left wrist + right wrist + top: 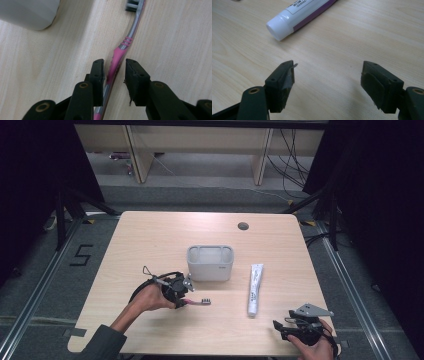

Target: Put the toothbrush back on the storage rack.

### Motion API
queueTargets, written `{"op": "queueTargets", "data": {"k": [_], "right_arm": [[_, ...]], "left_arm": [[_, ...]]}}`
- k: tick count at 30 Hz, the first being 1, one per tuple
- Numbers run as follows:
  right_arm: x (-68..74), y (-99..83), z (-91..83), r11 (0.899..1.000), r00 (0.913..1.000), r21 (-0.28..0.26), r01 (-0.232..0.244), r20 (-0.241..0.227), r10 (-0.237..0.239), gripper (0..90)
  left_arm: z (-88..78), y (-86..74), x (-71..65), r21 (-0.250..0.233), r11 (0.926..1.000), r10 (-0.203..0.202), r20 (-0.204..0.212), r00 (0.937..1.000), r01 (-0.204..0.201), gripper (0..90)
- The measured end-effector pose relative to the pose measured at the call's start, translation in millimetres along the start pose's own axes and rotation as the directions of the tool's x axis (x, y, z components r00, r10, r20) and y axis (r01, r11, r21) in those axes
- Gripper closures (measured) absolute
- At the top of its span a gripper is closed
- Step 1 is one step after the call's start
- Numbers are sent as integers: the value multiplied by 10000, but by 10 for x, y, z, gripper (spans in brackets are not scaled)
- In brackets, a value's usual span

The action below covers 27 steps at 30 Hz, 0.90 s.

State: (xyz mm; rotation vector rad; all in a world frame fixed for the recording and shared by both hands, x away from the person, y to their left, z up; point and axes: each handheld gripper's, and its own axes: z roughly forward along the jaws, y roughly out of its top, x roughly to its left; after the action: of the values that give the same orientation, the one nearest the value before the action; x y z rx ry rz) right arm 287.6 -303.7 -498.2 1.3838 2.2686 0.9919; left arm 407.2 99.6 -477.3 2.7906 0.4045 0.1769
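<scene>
Where the handle ran: between the jaws of the left gripper (113, 72), the pink and grey plastic toothbrush (125, 46) lay flat on the pale wood-grain desk (150, 235), its long axis in line with the jaws and its dark bristle head (133, 5) pointing away from them.
Left jaws: narrowed about the pink handle; one pad seemed to touch it and the other stood just clear, so no firm grip was yet visible.
Nearer hand: the left; the right gripper (295, 325) rested well apart at the desk's near corner.
Right jaws: spread wide, holding nothing.
Materials: the handle was slim, smooth and slightly curved, with ribbed pink bands.
Neighbours: a grey rounded plastic holder (210, 262) stood just beyond the brush; a white toothpaste tube with a purple stripe (255, 289) lay to its right.
</scene>
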Motion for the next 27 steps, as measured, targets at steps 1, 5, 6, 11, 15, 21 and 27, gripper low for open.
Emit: {"op": "queueTargets", "data": {"k": [1,5,6,11,15,21,27], "right_arm": [[-6,2,-1,9999,9999,-80,100,101,-99,278],[-7,1,4,9999,9999,-84,90,63,-89,278],[-8,1,5,9999,9999,-80,88,67,-87,277],[-28,3,8,9995,9996,-134,273,80,-272,277],[-29,3,-1,9996,9996,-143,258,100,-256,278],[-29,2,5,9995,9997,-170,253,34,-253,278],[-27,4,5,9995,9997,-172,247,62,-246,280]], "left_arm": [[2,4,5,37,10000,7,26,10000,-7,687],[30,27,8,299,9995,-97,191,9998,91,706],[34,39,11,308,9995,-75,235,9997,68,708],[56,81,8,667,9972,-352,388,9986,326,729],[59,100,2,872,9952,-493,439,9978,453,750],[55,98,25,952,9945,-491,489,9976,442,771],[51,93,24,1063,9933,-517,518,9973,460,797]]}}
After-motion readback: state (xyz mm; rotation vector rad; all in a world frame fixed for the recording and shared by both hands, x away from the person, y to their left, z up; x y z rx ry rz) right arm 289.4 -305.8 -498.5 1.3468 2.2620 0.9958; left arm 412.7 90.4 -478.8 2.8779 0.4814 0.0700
